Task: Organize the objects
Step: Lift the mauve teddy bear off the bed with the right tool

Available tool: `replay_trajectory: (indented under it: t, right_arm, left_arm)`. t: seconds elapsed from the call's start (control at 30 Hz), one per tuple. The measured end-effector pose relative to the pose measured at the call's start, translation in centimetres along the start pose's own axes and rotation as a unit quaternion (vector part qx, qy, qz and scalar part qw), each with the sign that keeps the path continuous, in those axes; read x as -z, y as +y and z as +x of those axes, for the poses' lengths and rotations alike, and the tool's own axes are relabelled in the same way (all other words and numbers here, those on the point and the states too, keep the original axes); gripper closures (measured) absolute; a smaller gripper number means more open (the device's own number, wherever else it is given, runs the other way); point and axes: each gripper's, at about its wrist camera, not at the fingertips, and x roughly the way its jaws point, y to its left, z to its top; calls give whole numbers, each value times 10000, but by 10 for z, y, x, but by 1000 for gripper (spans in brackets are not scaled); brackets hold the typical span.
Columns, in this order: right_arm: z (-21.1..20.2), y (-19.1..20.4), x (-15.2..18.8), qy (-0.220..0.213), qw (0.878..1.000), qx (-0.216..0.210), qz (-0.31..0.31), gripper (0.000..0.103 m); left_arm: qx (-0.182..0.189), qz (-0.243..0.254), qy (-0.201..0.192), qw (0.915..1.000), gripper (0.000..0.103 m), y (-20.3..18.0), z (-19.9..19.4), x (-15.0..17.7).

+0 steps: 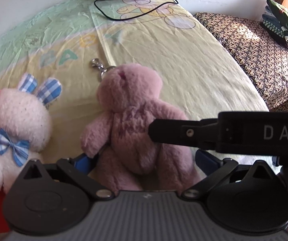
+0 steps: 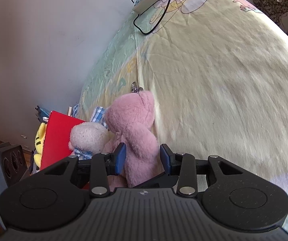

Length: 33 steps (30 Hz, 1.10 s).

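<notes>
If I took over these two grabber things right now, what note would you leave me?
Left gripper: jaws wide open on either side of the pink teddy bear, not pressing it.
Right gripper: jaws around the bear's lower body; one pad touches it, and a firm grip is unclear.
The bear sits upright on the yellow bedsheet, beside the white bunny, which leans on the red box.
Done: both toys grouped by the box.
Left: probably settle the bear, then release.

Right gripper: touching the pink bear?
Touching. The right wrist view shows the right gripper with both blue pads pressed into the pink bear.
</notes>
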Motion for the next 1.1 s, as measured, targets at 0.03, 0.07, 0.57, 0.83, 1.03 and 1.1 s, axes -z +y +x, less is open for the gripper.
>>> replay_trajectory:
  t: [0.03,0.07,0.57,0.83,1.03,1.1]
  right_arm:
    - [0,0,0,-1,10000,-3,4,64]
    - [0,0,0,-1,10000,0,-1,64]
    - [3,16,-7,231,9989,256,-308,72]
    - [8,30,-7,327,9966,408,-629,77]
    - [10,26,-7,273,9977,447,-440,56]
    - [11,25,-8,282,9980,403,-408,56]
  left_arm:
    - [-22,23,7,10000,1,-1,0,0]
    - [-42,39,13,10000,1,-1,1,0]
    - [-46,-116,17,9999,17,8,-3,-3]
    - [51,-171,-41,9998,31,12,-8,-2]
    - [146,-342,31,9993,14,17,-7,0]
    - [137,-355,20,9993,14,16,-6,0]
